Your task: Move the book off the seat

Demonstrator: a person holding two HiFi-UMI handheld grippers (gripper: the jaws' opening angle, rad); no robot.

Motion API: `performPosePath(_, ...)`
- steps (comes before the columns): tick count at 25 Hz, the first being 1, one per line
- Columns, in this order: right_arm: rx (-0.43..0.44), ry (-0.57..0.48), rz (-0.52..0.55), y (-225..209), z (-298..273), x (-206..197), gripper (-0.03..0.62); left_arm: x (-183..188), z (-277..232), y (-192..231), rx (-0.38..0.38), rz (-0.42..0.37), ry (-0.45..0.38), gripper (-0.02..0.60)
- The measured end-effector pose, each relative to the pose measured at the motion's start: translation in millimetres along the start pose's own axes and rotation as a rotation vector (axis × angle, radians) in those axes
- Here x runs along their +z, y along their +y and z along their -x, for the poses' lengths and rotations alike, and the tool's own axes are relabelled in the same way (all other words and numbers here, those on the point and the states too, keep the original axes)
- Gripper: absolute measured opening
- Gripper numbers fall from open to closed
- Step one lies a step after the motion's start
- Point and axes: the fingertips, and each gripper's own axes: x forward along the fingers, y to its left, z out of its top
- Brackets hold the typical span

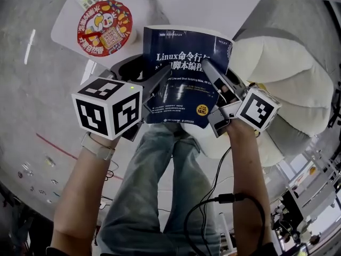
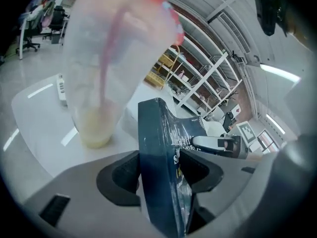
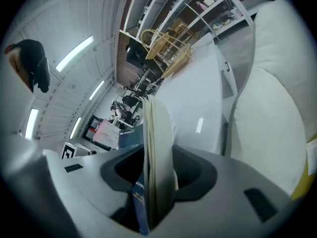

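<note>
A thick, glossy dark-blue paperback book (image 1: 184, 73) is pinched from both sides: its spine edge is clamped by the left tongs (image 1: 162, 74) and its pale page block by the right tongs (image 1: 210, 71), the smooth grey jaws being pressed onto it. The book is held up beside the puffy cream seat (image 1: 282, 73), at the edge of the smooth white desk (image 1: 213, 4). A translucent plastic cup (image 1: 104, 26) with a round red printed lid is seen on that desk.
</note>
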Motion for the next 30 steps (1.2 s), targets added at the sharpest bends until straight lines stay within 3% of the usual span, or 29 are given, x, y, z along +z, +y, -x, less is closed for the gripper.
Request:
performPosePath(8,-0.144,0.069,0.061,-14,-39,-26,0.176,-17,-4,46,-0.007,0.089,0.037,0.242)
performPosePath(11,-0.181,0.087,0.103,-18,-40,-27,0.216,-17,-7,48,-0.009,0.088,0.052,0.254)
performPosePath(23,-0.206,0.08,0.112,-24,-23,-22,0.276,-12,-2,46,0.046,0.02,0.021,0.27)
performPosePath(30,-0.229,0.088,0.114,-28,-15,-26,0.287,-23,4,44,0.058,0.018,0.028,0.27)
